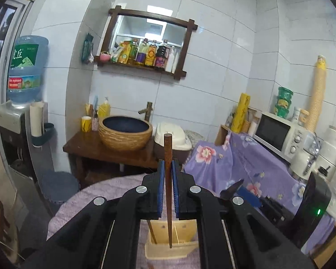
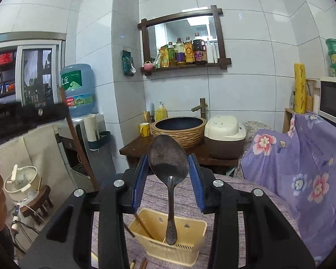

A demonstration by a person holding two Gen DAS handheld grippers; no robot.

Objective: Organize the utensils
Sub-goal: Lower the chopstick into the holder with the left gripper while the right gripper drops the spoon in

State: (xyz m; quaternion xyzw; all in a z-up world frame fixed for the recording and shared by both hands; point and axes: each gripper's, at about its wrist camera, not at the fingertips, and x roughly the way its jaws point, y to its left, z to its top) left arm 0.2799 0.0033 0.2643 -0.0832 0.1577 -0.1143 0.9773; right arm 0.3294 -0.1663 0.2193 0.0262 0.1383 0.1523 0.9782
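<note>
My left gripper [image 1: 167, 163] is shut on a dark brown wooden chopstick [image 1: 168, 157], held upright with its thin end down over the cream plastic utensil holder [image 1: 168, 250]. One chopstick [image 1: 151, 233] leans inside the holder. My right gripper [image 2: 169, 159] is shut on the bowl of a dark metal spoon [image 2: 168, 159]; its patterned handle hangs down into the utensil holder [image 2: 186, 253]. A chopstick [image 2: 143, 225] leans in the holder's left compartment.
The holder stands on a purple towel-covered table [image 2: 235, 192]. Behind are a wooden stand with a basin sink [image 2: 178, 130], a rice cooker [image 2: 225, 139], a floral cloth [image 2: 302, 157], a microwave [image 1: 277, 132] and a water dispenser [image 1: 24, 71]. More chopstick ends [image 2: 138, 264] lie at the table's near edge.
</note>
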